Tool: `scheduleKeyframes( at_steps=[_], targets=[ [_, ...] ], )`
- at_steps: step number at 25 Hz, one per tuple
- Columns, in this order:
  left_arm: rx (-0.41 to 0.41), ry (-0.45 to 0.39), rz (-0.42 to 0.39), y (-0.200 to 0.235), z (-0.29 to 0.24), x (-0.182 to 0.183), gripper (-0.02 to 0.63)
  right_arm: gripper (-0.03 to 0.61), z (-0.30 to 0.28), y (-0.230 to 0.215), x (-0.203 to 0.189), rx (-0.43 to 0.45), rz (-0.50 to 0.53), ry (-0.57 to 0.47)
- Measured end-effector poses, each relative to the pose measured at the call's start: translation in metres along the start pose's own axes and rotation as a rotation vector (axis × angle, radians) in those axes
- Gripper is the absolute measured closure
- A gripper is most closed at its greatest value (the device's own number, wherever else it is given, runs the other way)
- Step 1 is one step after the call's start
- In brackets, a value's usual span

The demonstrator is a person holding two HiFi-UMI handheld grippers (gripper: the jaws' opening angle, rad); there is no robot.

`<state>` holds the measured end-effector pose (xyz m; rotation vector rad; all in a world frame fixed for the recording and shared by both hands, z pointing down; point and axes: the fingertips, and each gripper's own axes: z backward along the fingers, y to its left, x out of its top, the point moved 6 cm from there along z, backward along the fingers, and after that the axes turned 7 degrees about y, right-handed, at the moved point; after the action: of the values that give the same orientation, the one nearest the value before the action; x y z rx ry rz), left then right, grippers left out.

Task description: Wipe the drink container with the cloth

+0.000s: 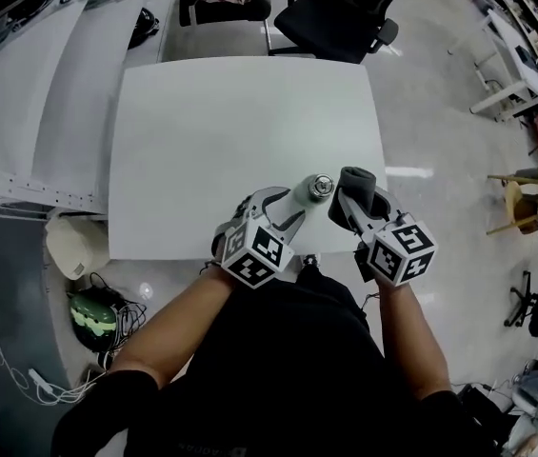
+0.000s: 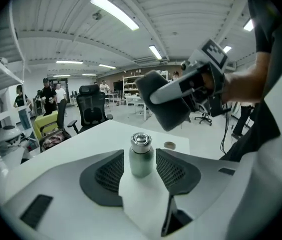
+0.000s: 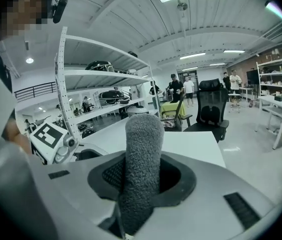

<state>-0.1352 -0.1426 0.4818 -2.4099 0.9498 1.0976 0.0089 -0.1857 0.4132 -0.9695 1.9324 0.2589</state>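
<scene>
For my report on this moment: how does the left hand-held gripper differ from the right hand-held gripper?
The left hand-held gripper has open jaws around the upright pale green metal bottle; the right hand-held gripper is shut on the grey fuzzy cloth. The left sits level with the bottle, the right higher. Both carry marker cubes.

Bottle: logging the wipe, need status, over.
Left hand-held gripper open, bottle upright between jaws. Right hand-held gripper shut on cloth, close by bottle. Nothing between them.

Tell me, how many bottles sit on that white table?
1. The bottle stands near the table's near edge, between the left gripper's open jaws. No other shows.
</scene>
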Motion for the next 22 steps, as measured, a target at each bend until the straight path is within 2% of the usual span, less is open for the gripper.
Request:
scheduleKeyframes(
  at_steps=[3, 7, 14, 18, 22],
  targets=[
    [-0.003, 0.048, -0.006, -0.001, -0.023, -0.005, 0.388, 0.468, -0.017, -0.007, 0.01, 0.041, 0.022, 0.0],
    [-0.02, 0.046, 0.05, -0.002, -0.049, -0.006, 0.353, 0.468, -0.039, -0.01, 0.023, 0.121, 0.08, -0.025],
    [0.056, 0.047, 0.038, -0.002, -0.074, 0.008, 0.337, 0.468, -0.074, 0.003, 0.027, 0.267, 0.251, 0.002],
    [0.077, 0.079, 0.061, 0.0, -0.085, 0.008, 0.339, 0.468, -0.086, 0.009, 0.02, 0.285, 0.364, 0.037],
    [0.05, 0.065, 0.106, 0.0, -0.087, 0.004, 0.341, 0.468, -0.092, 0.01, 0.007, 0.261, 0.444, 0.045]
  ],
)
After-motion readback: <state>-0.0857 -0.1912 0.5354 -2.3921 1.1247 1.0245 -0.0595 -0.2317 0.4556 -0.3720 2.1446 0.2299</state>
